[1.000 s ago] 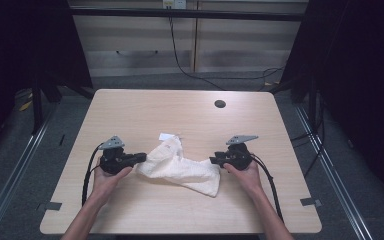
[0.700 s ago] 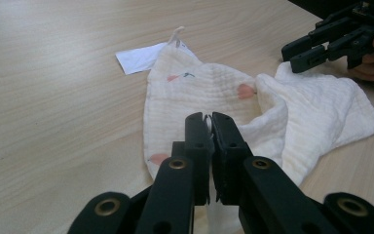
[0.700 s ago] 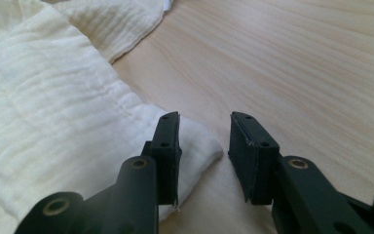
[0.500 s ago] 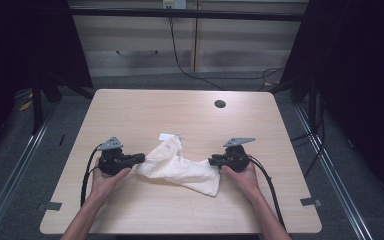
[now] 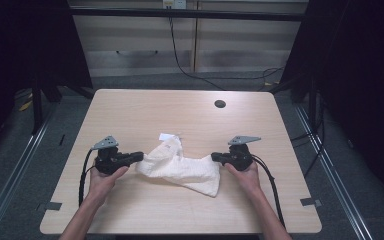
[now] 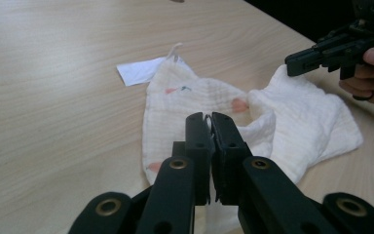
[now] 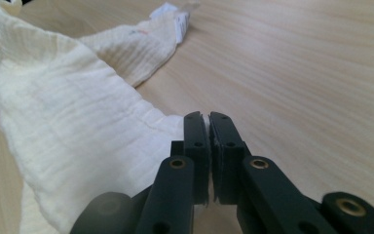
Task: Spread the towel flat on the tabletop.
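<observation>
White cloth (image 5: 180, 167) sags mid-frame on the bench (image 5: 130, 115); left claw (image 5: 139, 156) pinches one edge; right claw (image 5: 214, 157), jaws just closed, pinches the opposite edge, likely to spread it.

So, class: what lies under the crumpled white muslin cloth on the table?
Under the crumpled white muslin cloth lies the light wooden table. A white paper tag pokes out at its far edge. Whatever else the folds cover cannot be seen.

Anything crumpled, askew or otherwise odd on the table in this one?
The white cloth lies bunched and skewed between the left gripper and right gripper, each shut on an edge. Its white tag sticks out, and faint reddish marks show. Nothing is spilled or broken.
</observation>
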`<state>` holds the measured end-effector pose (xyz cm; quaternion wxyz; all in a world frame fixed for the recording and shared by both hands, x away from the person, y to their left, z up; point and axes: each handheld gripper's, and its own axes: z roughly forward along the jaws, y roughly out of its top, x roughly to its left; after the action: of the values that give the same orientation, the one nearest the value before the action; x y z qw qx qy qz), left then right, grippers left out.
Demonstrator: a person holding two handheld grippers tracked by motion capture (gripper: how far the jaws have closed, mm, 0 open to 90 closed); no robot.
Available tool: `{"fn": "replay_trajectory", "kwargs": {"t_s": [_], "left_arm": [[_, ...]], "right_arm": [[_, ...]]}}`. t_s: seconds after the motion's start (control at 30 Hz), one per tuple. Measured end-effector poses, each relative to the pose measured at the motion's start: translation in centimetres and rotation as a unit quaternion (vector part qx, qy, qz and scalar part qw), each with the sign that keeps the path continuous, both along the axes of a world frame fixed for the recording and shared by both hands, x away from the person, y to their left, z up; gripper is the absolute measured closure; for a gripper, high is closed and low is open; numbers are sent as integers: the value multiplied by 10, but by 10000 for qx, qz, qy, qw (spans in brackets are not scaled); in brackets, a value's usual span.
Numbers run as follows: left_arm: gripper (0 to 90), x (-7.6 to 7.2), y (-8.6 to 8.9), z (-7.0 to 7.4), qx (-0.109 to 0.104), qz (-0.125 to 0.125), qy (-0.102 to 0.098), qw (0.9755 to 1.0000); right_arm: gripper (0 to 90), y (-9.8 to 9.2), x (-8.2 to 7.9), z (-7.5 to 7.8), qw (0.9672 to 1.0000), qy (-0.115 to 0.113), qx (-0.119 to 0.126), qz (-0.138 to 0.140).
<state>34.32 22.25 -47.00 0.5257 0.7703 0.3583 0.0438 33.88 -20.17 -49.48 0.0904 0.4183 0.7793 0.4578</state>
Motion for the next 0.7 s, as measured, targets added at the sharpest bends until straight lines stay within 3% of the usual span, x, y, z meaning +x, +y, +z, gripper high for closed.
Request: {"fn": "replay_trajectory", "kwargs": {"t_s": [0.2,0.3,0.33,0.4,0.7], "left_arm": [[877,1,3,21,-398,104,-207,9989],[879,2,3,31,-539,126,-321,9980],[879,2,3,31,-539,126,-321,9980],[880,3,2,39,-587,134,-377,9975],[883,19,-3,89,-716,204,-819,9939]], "right_arm": [[871,-15,-4,37,9985,-399,317,-188],[872,-18,-2,59,9978,-567,254,-211],[872,-18,-2,59,9978,-567,254,-211],[872,-20,1,80,9970,-712,256,-184],[873,-27,12,126,9932,-1075,376,-257]]}}
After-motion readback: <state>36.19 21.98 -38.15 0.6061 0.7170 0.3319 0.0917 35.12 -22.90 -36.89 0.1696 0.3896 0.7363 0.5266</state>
